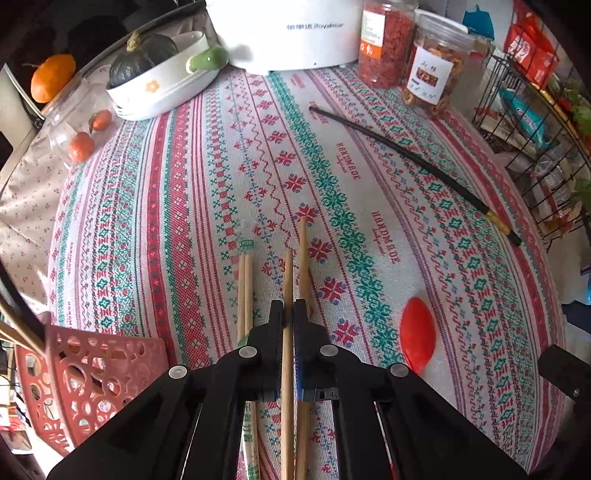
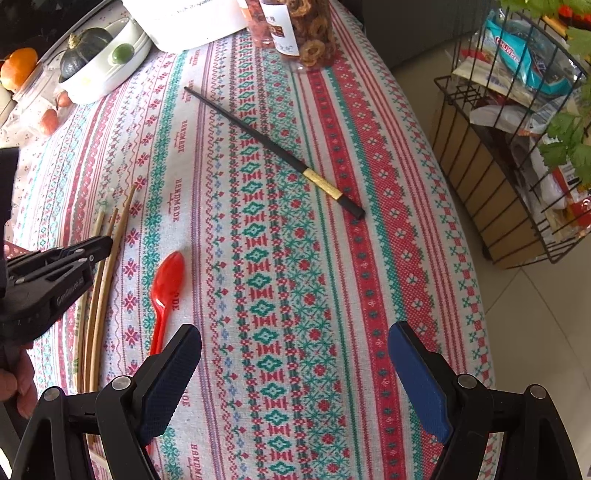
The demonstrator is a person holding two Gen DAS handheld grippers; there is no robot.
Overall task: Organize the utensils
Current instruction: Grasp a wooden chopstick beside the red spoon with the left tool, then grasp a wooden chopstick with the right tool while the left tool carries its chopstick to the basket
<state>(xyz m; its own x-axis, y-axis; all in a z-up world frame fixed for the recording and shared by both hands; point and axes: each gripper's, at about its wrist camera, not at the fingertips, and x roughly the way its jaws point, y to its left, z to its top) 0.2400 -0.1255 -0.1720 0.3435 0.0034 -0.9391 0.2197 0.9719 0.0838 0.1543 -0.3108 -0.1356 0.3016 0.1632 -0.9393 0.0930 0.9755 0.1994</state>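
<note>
Wooden chopstick (image 1: 287, 332) is clamped between the closed jaws of the left tool (image 1: 288, 308), pointing away from the camera and steeply down at the surface (image 1: 369, 184). A second bare wooden chopstick (image 1: 303, 254) lies just right of it, passing under the right jaw — whether it is also gripped cannot be told. A paired set of chopsticks (image 1: 245, 291) in a paper sleeve with green print lies just left of the jaws, flat on the patterned red-and-green tablecloth.

The right tool (image 2: 294, 373) is held wide, nothing between its blue pads (image 2: 419, 376), hovering over bare cloth. A red plastic spoon (image 2: 166, 291) lies beside its left finger, bowl away from the camera; the handle end is hidden behind that finger. From this view the left tool (image 2: 107, 243) is seen at the left edge over the wooden sticks, with part of a hand (image 2: 14, 384) below it.

A black chopstick (image 2: 273, 149) with a gold band is lying diagonally, well apart from the wooden ones — alone mid-surface. A red perforated basket (image 1: 92, 376) sits at the near left corner, wooden sticks poking from it. At the far edge are seen a white dish (image 1: 162, 88) with a dark green squash (image 1: 142, 55), two jars of dried food (image 1: 432, 74), and a white appliance (image 1: 288, 33). A wire rack (image 2: 509, 155) with packets stands off the surface to the right.
</note>
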